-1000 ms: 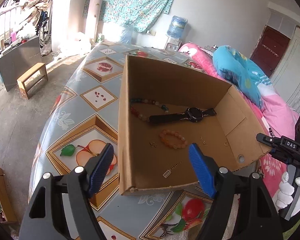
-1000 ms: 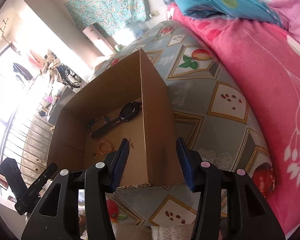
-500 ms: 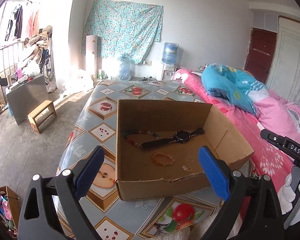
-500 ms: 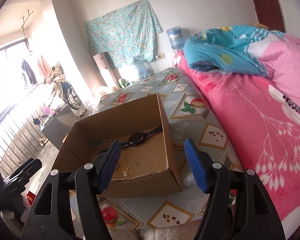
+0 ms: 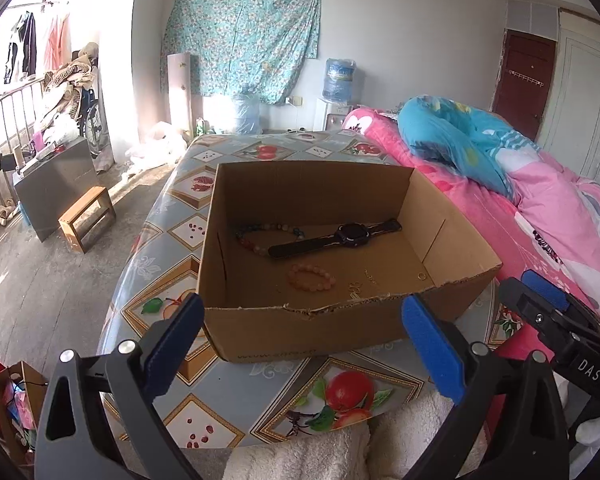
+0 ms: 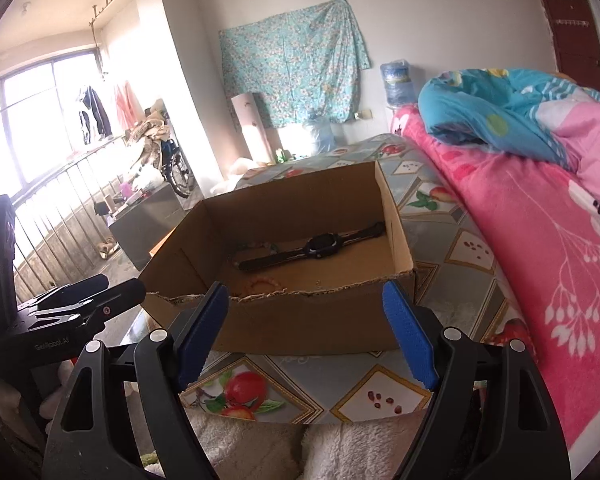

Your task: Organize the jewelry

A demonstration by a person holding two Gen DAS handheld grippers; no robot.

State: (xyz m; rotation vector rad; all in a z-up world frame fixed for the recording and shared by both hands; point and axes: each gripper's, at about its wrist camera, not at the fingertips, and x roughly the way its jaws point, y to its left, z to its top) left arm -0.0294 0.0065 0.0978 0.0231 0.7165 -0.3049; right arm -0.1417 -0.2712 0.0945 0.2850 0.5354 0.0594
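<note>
An open cardboard box stands on the fruit-patterned table. Inside it lie a black watch, a multicolour bead bracelet, an orange bead bracelet and small gold pieces. My left gripper hangs in front of the box's near wall, jaws opening, nothing between them. My right gripper is also short of the box, jaws opening and empty. The watch shows in the right wrist view too. Each gripper appears at the edge of the other's view.
A bed with a pink blanket and a blue quilt runs along the table's right side. A wooden stool and a grey cabinet stand on the floor to the left. White fluffy fabric lies below the grippers.
Both grippers drew back from the box and rose a little while their jaws widened. The right one had straddled the box's side wall and now stands clear, rolled upright.
</note>
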